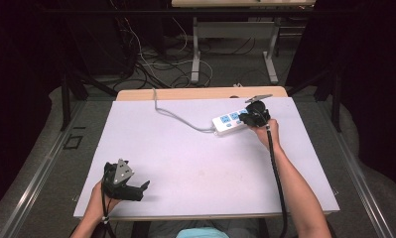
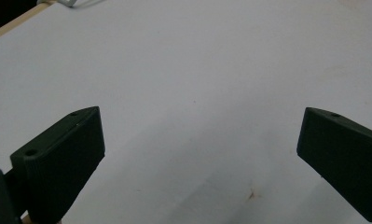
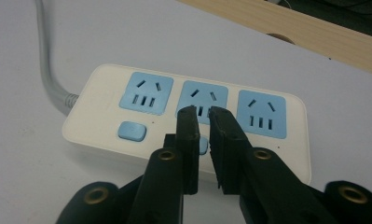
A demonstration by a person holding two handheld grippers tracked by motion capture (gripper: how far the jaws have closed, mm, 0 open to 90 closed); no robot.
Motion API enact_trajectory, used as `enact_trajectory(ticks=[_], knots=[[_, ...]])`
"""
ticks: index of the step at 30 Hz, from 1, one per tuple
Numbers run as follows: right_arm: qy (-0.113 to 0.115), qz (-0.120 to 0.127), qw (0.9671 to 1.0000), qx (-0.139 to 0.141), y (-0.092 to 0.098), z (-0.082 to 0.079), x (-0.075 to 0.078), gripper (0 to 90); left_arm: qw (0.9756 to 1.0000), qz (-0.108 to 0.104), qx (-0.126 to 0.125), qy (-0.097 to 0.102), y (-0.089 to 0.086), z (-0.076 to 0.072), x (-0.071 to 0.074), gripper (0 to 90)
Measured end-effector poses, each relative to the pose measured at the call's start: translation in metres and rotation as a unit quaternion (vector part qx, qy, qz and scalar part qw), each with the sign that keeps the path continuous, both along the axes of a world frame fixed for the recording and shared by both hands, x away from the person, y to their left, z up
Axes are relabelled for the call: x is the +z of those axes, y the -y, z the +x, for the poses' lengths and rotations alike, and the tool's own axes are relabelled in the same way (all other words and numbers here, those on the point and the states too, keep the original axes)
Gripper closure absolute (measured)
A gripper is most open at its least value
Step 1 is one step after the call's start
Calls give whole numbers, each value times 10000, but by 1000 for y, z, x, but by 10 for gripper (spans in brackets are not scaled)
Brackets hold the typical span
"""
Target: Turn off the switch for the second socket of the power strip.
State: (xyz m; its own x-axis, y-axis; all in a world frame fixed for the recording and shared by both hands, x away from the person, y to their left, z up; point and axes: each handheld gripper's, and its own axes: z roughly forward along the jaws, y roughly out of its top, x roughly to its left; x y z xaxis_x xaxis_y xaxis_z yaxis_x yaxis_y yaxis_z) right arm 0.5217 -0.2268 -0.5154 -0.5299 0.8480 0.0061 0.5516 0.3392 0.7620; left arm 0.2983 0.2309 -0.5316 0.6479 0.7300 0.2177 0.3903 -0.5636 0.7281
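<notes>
- Where the tabletop [image 1: 185,163] begins on our left, we have the left claw [image 1: 136,191] resting low near the front edge, jaws spread wide with nothing between them; from its own camera we see bare white surface between the two black jaws.
- Moving across the middle, we find plain white sheet, with a grey cable [image 1: 178,116] curving from the far edge down to the power strip [image 1: 228,122].
- Toward the right and far side lies the power strip itself, cream with three blue sockets, flat on the tabletop. In the right gripper view the middle switch button [image 3: 203,145] sits just under the tips.
- Over it we hold the right claw [image 3: 201,112], jaws nearly closed with only a thin slit, gripping nothing; the tips are over the middle socket [image 3: 204,95] and its button. We judge the job to be pressing that button.
- Risks as we see them: the narrow tips could slip off the small button onto the socket face, or catch in a slot. A slanted push could skid the light strip across the smooth sheet, since the other claw is well apart and not bracing it. The cable could also tug the strip round.
- Surface and room: a white sheet over a wooden top whose bare edge [image 1: 200,93] shows at the back; beyond it a dark room, table legs and tangled wires on the floor [image 1: 161,64].
</notes>
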Motion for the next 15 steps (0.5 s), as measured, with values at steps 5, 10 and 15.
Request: enact_trajectory(ticks=[5,10,15], knots=[[-44,90,9999,106,1,-4,5,667,10000,-2,2,16,0,0,0,5],[-124,214,9995,208,1,-9,11,456,10000,-8,21,25,0,0,0,5],[-160,264,9988,368,3,-14,16,250,10000,-17,39,17,0,-1,0,5]])
